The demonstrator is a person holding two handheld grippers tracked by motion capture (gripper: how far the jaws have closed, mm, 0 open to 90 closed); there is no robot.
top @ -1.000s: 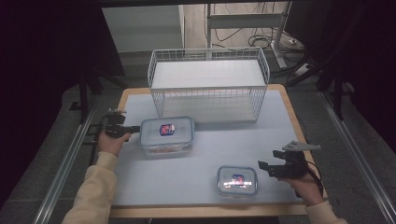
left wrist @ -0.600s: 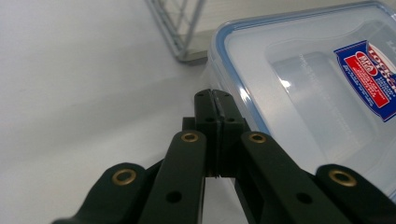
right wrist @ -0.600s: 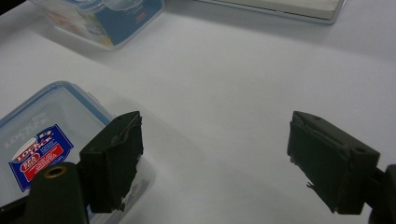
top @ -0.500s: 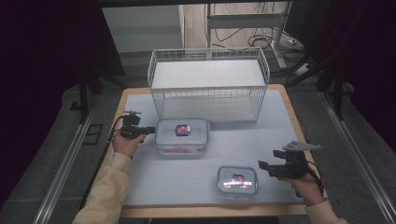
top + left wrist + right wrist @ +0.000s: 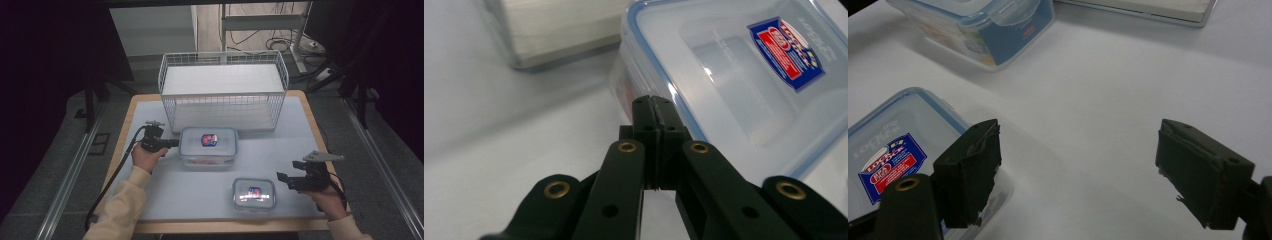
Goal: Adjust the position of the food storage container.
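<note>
A large clear lidded container [image 5: 208,146] with a red-and-blue label sits on the white mat in front of the wire basket. My left gripper [image 5: 175,143] is shut with nothing between its jaws. Its closed tips [image 5: 655,102] rest against the left side of that container [image 5: 744,85]. A smaller lidded container [image 5: 254,194] with the same label lies near the front edge. My right gripper [image 5: 281,178] stands open just right of it. The small container [image 5: 893,145] lies beside and partly behind the left pad, outside the jaws, and the large one [image 5: 983,25] is farther off.
A white wire basket [image 5: 222,56] stands at the back of the table, its base edge close behind the large container [image 5: 559,35]. The wooden table edge [image 5: 120,135] frames the white mat [image 5: 200,185]. A cable trails from the left gripper off the table's left side.
My left gripper has moved to the right, and the large container has slid right with it, from the left of the mat to in front of the basket. The right gripper has stayed put.
</note>
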